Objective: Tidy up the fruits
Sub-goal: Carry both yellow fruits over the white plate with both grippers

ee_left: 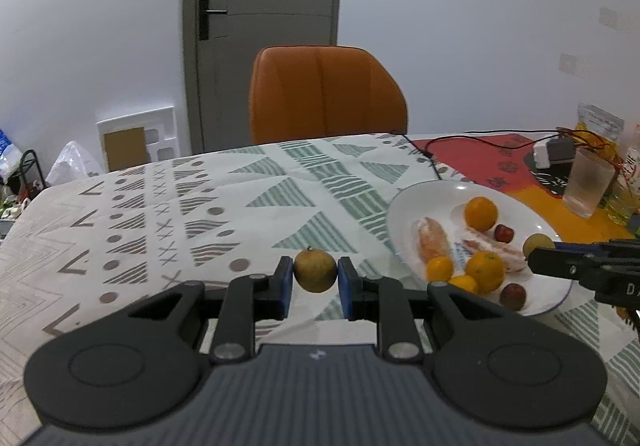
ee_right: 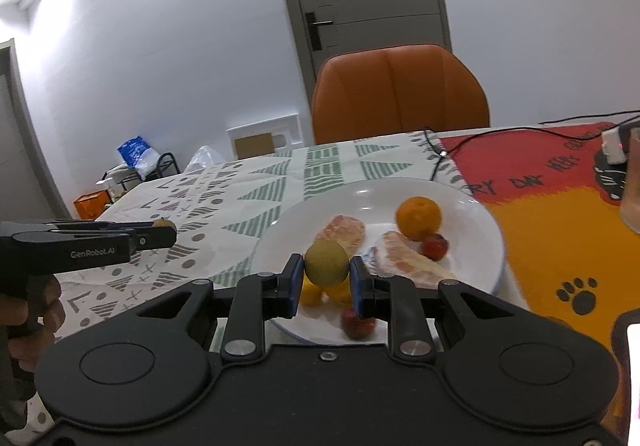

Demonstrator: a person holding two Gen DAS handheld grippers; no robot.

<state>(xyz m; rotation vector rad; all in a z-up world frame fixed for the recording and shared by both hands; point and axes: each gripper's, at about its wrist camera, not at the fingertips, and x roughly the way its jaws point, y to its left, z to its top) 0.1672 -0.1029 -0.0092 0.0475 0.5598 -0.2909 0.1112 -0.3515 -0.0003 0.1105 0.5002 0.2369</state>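
Note:
My left gripper (ee_left: 315, 274) is shut on a small brownish-green round fruit (ee_left: 315, 270), held above the patterned tablecloth, left of the white plate (ee_left: 404, 206). My right gripper (ee_right: 326, 273) is shut on a similar yellow-green round fruit (ee_right: 326, 263), held over the near part of the plate (ee_right: 288, 230). On the plate lie oranges (ee_right: 418, 217), peeled pomelo segments (ee_right: 404, 258), small red fruits (ee_right: 435, 246) and small yellow-orange ones (ee_left: 484, 271). The left gripper (ee_right: 170, 232) shows at the left of the right wrist view. The right gripper (ee_left: 534, 256) shows at the right edge of the left wrist view.
An orange chair (ee_left: 326, 94) stands behind the table. A red and orange mat (ee_right: 560, 182) lies to the right with a glass (ee_left: 587, 182), a white adapter (ee_left: 554, 152) and black cables (ee_left: 472, 142). A hand (ee_right: 36, 310) holds the left gripper.

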